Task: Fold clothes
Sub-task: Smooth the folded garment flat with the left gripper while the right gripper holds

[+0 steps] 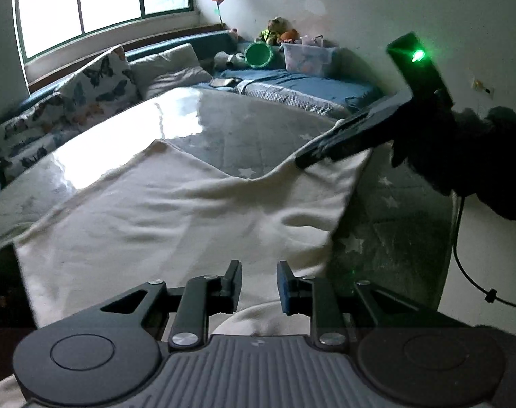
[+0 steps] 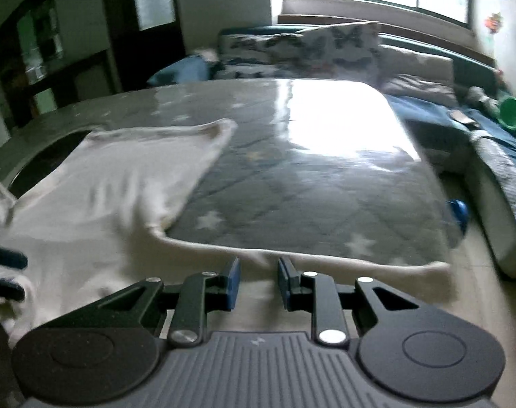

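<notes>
Left gripper (image 1: 259, 287), nearest the lens: fingers a narrow gap apart, nothing clamped. It hovers over the near part of the white garment (image 1: 156, 210).

Right gripper (image 2: 258, 284): fingers likewise slightly apart, pads bare in its own view. A thin strip of the garment runs just past its tips. In the left view the garment's right edge rises to this gripper's tip; whether it catches there, I cannot tell.

Garment location: on the grey star-patterned table (image 1: 258, 125), on the side nearer the person, with its near part hanging over the table's edge. It is mostly spread, with soft wrinkles.

Progress (judgement): early. Garment laid out, no neat fold or compact stack visible. Remaining: smooth it, fold the sides in, fold lengthwise, set it square.
</notes>
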Demonstrator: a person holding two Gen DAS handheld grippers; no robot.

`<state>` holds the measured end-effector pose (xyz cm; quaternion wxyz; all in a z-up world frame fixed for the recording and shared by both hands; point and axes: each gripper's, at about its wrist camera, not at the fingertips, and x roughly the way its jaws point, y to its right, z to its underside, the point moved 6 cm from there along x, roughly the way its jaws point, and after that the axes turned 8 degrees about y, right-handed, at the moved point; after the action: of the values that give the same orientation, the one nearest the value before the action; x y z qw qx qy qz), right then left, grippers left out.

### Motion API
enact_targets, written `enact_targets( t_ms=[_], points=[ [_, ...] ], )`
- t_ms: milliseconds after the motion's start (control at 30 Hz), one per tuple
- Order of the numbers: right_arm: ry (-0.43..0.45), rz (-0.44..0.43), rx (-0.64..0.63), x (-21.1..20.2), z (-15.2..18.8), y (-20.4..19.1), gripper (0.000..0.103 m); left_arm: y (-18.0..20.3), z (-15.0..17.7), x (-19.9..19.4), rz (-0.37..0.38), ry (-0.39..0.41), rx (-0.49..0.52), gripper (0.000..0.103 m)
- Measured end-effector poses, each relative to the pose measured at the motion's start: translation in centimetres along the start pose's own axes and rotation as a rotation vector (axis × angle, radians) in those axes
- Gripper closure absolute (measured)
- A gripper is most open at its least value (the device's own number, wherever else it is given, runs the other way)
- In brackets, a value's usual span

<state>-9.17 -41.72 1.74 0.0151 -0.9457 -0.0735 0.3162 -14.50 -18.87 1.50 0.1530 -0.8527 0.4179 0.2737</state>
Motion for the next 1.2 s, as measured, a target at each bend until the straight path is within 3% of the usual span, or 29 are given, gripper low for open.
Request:
enact_targets(
  t_ms=[100, 233, 467, 567, 800, 900, 1200],
  points=[
    [0.006, 0.064, 0.012, -0.3, 0.4, 1.9, 0.070, 0.8, 0.2, 1.2, 0.026, -0.015, -0.006, 0.078],
    [0.013, 0.129, 0.056, -0.9, 1.1, 4.7, 0.070, 1.8, 0.9, 2.3, 0.051, -0.049, 0.001, 0.078],
    [0.046, 0.218, 0.128, -4.1, 1.7, 8.1, 0.063, 2.6, 0.2, 2.4, 0.054, -0.036, 0.017, 0.075],
    [0.045, 0.233, 0.153, -5.1, 2.4, 8.7, 0.058, 3.0, -0.4, 2.5, 0.051, -0.016, 0.021, 0.073],
    [0.059, 0.247, 0.257, -6.6, 3.7, 9.2, 0.058, 4.3, -0.6, 3.6, 0.072, -0.019, 0.030, 0.073],
    [0.053, 0.251, 0.299, -6.4, 4.3, 9.7, 0.058, 4.9, -0.1, 3.8, 0.074, -0.027, 0.048, 0.068],
    [0.066, 0.255, 0.321, -6.3, 4.2, 9.7, 0.059, 5.3, -0.8, 2.9, 0.083, 0.000, 0.053, 0.066]
  ],
)
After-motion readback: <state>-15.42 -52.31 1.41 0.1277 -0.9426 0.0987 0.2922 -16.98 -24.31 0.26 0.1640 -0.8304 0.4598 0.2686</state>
